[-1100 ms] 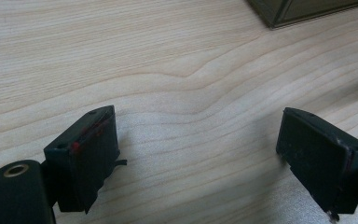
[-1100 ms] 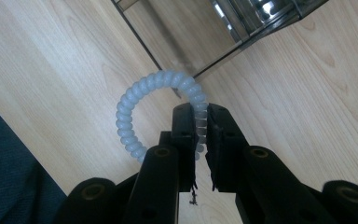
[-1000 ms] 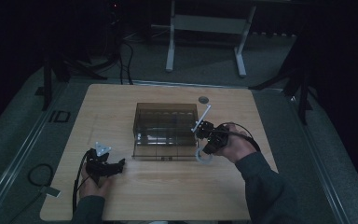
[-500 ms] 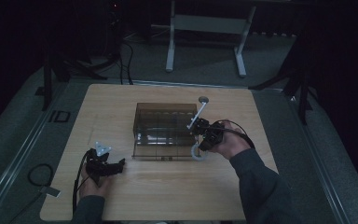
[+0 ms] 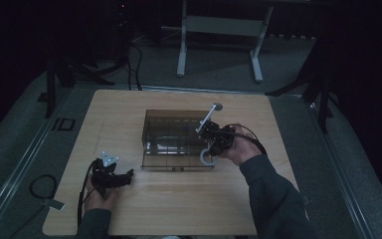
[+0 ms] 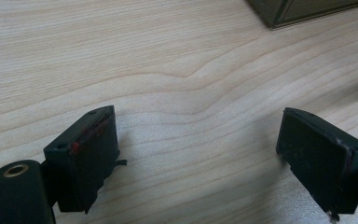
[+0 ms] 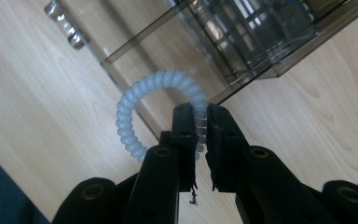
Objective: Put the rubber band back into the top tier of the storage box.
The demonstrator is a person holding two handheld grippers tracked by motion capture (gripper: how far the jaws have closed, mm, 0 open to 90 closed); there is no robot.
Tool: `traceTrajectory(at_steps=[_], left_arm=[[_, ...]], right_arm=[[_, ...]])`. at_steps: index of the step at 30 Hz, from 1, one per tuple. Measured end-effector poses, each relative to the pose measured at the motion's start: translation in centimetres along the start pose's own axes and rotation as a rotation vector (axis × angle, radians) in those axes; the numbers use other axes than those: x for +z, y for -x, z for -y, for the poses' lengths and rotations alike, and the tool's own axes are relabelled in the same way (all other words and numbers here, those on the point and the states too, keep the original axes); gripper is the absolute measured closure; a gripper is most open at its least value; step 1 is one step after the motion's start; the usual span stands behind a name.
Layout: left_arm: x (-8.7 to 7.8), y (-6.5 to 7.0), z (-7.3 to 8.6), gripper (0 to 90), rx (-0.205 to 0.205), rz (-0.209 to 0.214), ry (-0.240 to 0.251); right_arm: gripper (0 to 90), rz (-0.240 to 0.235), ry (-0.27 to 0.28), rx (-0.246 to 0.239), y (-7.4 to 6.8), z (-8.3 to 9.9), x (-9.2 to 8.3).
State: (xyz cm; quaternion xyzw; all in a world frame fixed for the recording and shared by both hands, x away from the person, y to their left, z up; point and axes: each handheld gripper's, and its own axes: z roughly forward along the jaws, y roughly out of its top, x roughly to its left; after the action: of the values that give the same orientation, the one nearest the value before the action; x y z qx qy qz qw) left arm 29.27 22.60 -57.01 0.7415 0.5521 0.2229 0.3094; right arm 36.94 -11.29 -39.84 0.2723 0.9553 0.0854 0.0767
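Note:
A pale blue spiral hair tie (image 7: 127,109) hangs as a ring from my right gripper (image 7: 201,116), whose jaws are shut on its right side. In the high view the hair tie (image 5: 206,157) and right gripper (image 5: 210,149) sit at the front right corner of a smoky see-through box (image 5: 174,133), just above the table. The box (image 7: 247,32) has dividers inside. My left gripper (image 5: 127,175) rests near the table's front left, pointing right, open. Its jaws stand wide apart over bare wood with nothing between them (image 6: 196,140).
The wooden table (image 5: 179,209) holds the box in its middle; a corner of the box (image 6: 307,9) lies ahead of the left gripper. A thin white rod with a round cap (image 5: 216,106) rises by the right hand. Dark floor and a desk frame (image 5: 219,25) lie beyond.
The right hand has shifted slightly left, closer to the box's front right corner, with the hair tie still held. The left gripper has not moved.

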Motion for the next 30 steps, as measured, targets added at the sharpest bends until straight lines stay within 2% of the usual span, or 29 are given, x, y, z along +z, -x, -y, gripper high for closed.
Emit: traceTrajectory(at_steps=[19,30], left_arm=[[0.0,0.0,0.0,12.6,-0.002,-0.001,0.004],[0.0,0.0,0.0,12.6,-0.003,-0.001,0.005]], right_arm=[[82.0,0.001,-0.006,0.008,0.2,-0.7,0.8],[81.9,0.007,-0.029,0.013,0.4,-1.3,2.0]])
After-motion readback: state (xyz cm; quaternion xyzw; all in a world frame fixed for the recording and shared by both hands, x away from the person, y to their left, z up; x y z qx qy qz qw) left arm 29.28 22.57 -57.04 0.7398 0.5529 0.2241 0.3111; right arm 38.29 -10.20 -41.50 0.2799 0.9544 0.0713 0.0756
